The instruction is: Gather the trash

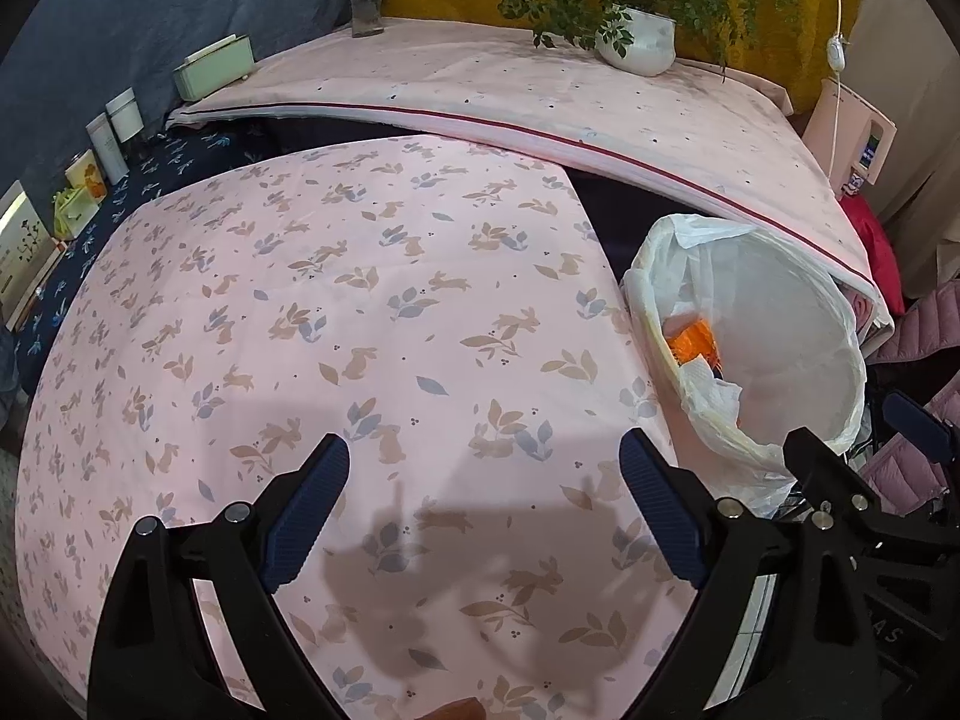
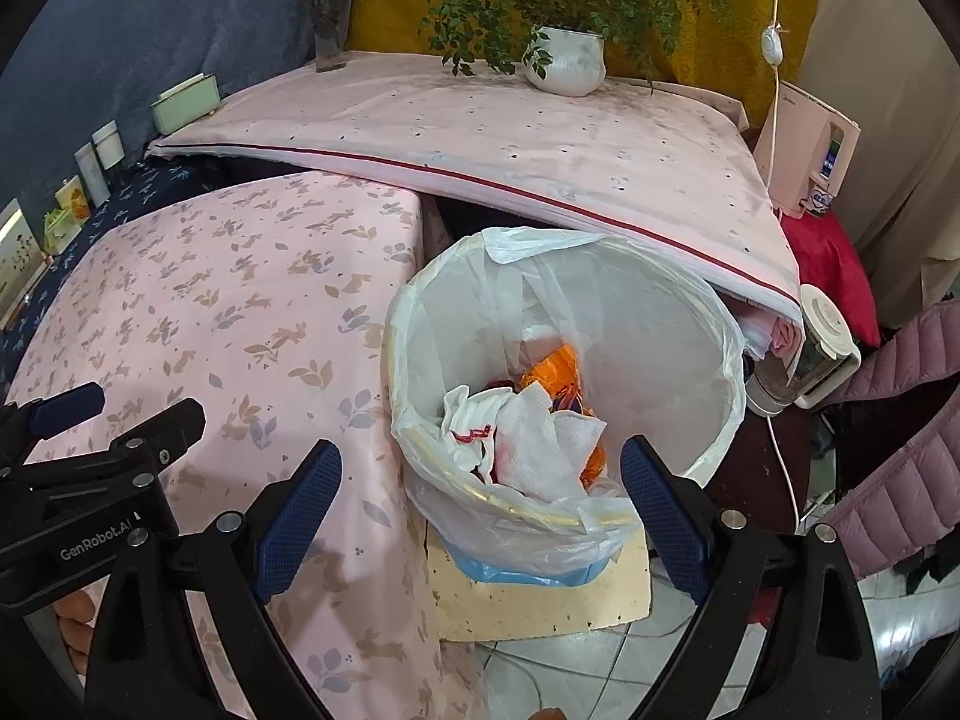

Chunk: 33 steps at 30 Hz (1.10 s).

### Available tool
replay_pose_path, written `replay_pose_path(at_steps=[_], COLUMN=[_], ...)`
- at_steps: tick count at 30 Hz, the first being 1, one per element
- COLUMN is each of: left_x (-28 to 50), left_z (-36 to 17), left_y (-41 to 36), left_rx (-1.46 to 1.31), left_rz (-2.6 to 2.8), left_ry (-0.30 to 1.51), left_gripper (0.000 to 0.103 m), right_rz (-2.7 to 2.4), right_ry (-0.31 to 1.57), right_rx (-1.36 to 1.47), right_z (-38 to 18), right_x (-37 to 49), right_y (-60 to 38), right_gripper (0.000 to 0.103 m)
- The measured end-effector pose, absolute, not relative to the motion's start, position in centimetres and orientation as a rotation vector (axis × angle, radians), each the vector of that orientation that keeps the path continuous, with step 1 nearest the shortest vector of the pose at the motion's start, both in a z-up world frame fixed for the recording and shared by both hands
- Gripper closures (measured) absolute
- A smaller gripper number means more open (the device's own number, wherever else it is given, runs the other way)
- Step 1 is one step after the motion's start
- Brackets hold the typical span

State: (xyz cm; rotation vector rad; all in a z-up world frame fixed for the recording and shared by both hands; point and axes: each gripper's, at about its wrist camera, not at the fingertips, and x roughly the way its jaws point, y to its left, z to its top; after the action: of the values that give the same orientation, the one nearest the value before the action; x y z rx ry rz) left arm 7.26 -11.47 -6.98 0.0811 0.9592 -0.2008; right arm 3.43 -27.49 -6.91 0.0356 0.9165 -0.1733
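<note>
A white trash bin (image 2: 708, 360) lined with a clear plastic bag stands beside the pink floral table (image 2: 228, 312). Inside it lie crumpled white paper (image 2: 534, 432) and an orange wrapper (image 2: 555, 369). My right gripper (image 2: 480, 510) is open and empty, hovering just above the bin's near rim. My left gripper (image 1: 485, 492) is open and empty above the pink floral table (image 1: 360, 312). The bin also shows in the left wrist view (image 1: 780, 348), at the right, with the orange wrapper (image 1: 696, 342) and white paper (image 1: 711, 387) inside. The left gripper's body shows at the left of the right wrist view (image 2: 102, 450).
A raised pink-covered surface (image 2: 480, 126) behind holds a potted plant (image 2: 567, 60) and a flower vase (image 2: 330, 30). Small boxes and bottles (image 1: 114, 132) line the left wall. A pink appliance (image 2: 810, 150), a blender jar (image 2: 822, 348), a cable and a pink jacket (image 2: 900, 450) crowd the right. The bin stands on a foam block (image 2: 540, 594).
</note>
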Motion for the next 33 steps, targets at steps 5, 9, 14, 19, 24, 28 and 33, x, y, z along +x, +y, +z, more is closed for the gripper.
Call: replay_pose_path(at_steps=[5, 9, 14, 19, 24, 28, 33], left_x=[6.9, 6.9, 6.7, 6.6, 6.6, 6.6, 6.4], left_z=[-6.8, -6.7, -6.7, -6.7, -6.8, -6.8, -6.8], left_y=[-11.8, -11.8, -12.1, -12.4, -12.6, -12.7, -12.9], left_rx=[0.082, 0.08, 0.087, 0.094, 0.098, 0.099, 0.109], left_rz=[-0.203, -0.203, -0.2, -0.204, -0.206, -0.205, -0.199], left_ry=[0.958, 0.96, 0.959, 0.954, 0.958, 0.959, 0.955], left_gripper=[0.016, 0.016, 0.016, 0.016, 0.016, 0.016, 0.016], right_rz=[-0.181, -0.184, -0.191, -0.193, -0.193, -0.195, -0.198], right_ry=[0.917, 0.916, 0.912, 0.913, 0.915, 0.919, 0.921], right_rx=[0.027, 0.025, 0.026, 0.028, 0.029, 0.03, 0.033], right_z=[-6.8, -6.8, -6.7, -6.6, -6.6, -6.8, -7.0], right_x=[3.0, 2.8, 2.6, 2.6, 2.6, 2.6, 2.6], right_y=[-27.8, -27.9, -28.1, -28.2, -28.3, -28.6, -28.8], right_gripper=[0.013, 0.013, 0.013, 0.013, 0.013, 0.013, 0.013])
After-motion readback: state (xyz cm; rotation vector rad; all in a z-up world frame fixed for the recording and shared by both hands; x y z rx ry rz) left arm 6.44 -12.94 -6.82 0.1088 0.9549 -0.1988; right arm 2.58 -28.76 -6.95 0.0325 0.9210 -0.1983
